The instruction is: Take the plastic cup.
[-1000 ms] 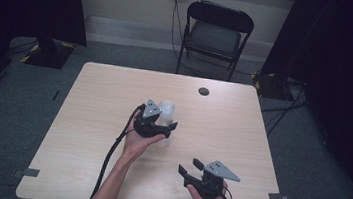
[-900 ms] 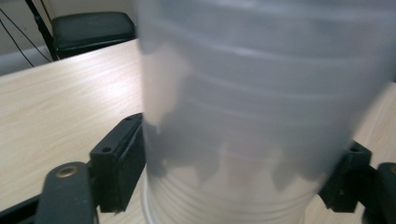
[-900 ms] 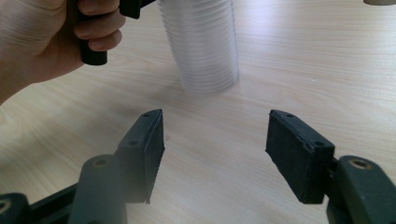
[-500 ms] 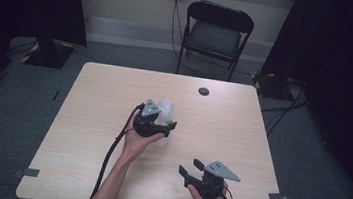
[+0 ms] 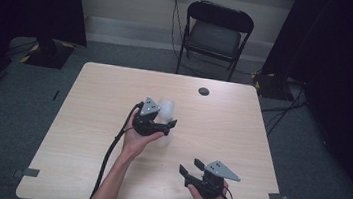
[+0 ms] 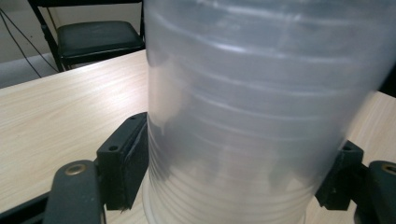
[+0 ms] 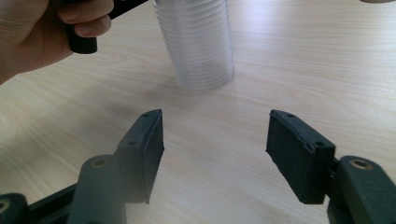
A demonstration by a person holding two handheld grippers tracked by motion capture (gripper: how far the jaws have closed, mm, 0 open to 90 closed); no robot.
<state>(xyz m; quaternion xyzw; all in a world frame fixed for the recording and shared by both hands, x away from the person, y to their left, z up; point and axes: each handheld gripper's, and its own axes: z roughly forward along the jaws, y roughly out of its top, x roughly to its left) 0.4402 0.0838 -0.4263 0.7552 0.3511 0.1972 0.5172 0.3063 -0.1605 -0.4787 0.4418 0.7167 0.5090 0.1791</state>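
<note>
Dim room, lit tabletop, soft blurred close-ups, faint shadows

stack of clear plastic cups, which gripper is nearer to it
Left. The left gripper has closed its jaws on the stack of clear plastic cups, pads against both sides. The right gripper waits open, apart from it, near the table's front edge.

Cup stack (image 5: 167, 112) mid-table (image 5: 86, 119), chair (image 5: 215, 33) behind — disc (image 5: 204, 91) toward table's far edge

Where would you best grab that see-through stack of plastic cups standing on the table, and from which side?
Low on its ribbed wall, coming in level from the side, jaws either side of the round body. The stack of cups stands upright and tapers downward; the left hand-held gripper has just closed its pads on it exactly so.
</note>
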